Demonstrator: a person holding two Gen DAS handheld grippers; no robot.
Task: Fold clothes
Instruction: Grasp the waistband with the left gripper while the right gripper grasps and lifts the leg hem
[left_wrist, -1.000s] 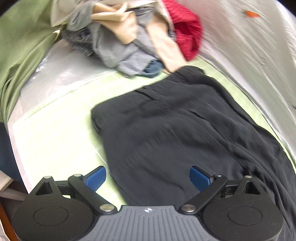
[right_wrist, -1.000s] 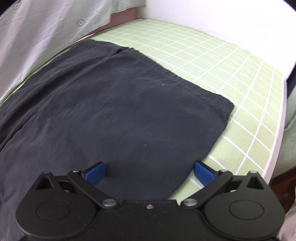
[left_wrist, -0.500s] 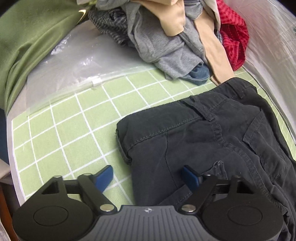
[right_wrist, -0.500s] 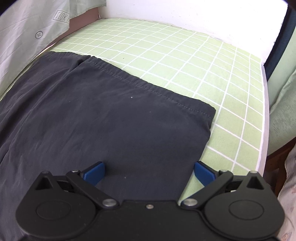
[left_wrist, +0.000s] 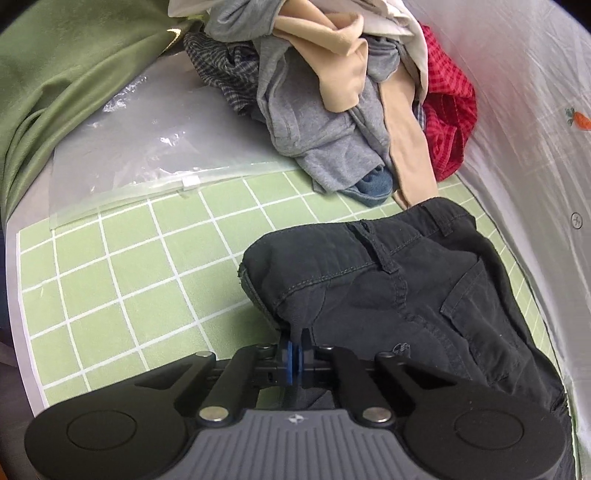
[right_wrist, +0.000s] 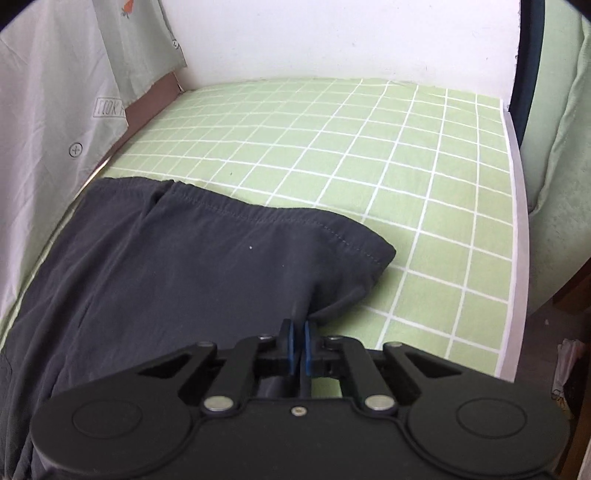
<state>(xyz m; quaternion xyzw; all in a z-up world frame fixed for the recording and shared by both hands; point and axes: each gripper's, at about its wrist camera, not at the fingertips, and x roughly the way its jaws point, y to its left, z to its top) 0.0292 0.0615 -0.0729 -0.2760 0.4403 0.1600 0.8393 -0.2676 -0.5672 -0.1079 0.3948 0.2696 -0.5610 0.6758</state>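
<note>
Black trousers (left_wrist: 406, 288) are lying flat on a green checked mat (left_wrist: 122, 295). The left gripper (left_wrist: 295, 350) is pinching the waistband's near corner; the right gripper (right_wrist: 297, 343) is pinching the hem's near corner. The soft, matte woven cloth is likely sagging between grips. Crumpled clothes (left_wrist: 332, 110) are sitting beyond.

Left tool (left_wrist: 295, 345) black linkages, blue pads, ribbed grey housing, right tool (right_wrist: 297, 339) all-black, silver pivots
</note>
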